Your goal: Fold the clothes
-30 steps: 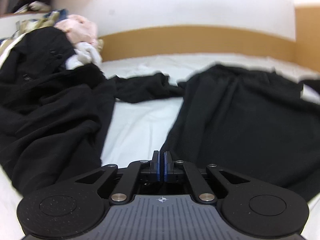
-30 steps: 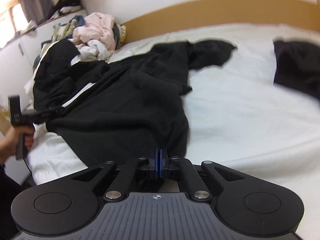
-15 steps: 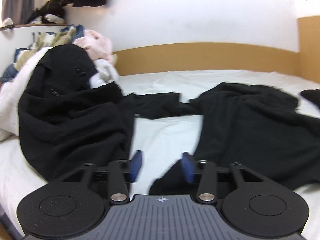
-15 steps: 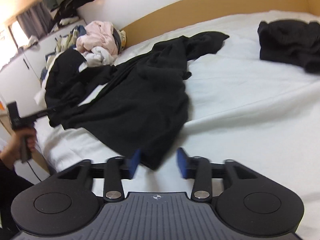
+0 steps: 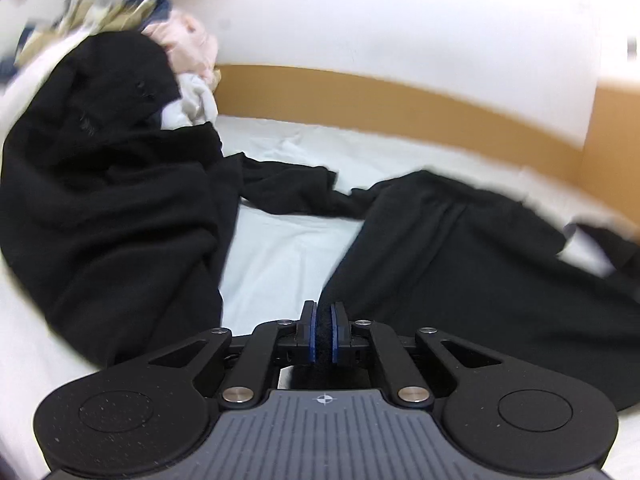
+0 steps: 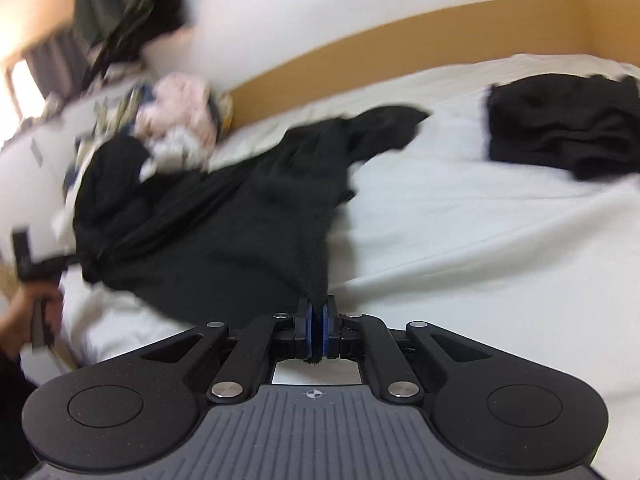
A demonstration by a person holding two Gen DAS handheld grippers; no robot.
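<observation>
A large black garment lies crumpled across the white bed. In the left wrist view, my left gripper is shut on its near edge, with black cloth pinched between the blue pads. In the right wrist view, the same kind of black cloth runs down to my right gripper, which is shut on a tapering corner of it. The left gripper shows at the far left of the right wrist view, held by a hand at the garment's other end.
More black clothing is draped over a pile of pink and white laundry at the back left. A folded black item rests at the far right of the bed. A wooden headboard lines the wall.
Half a second ago both grippers stood open over the black cloth; both have since closed on it. Both views have shifted and rolled a little, and are blurred now.
</observation>
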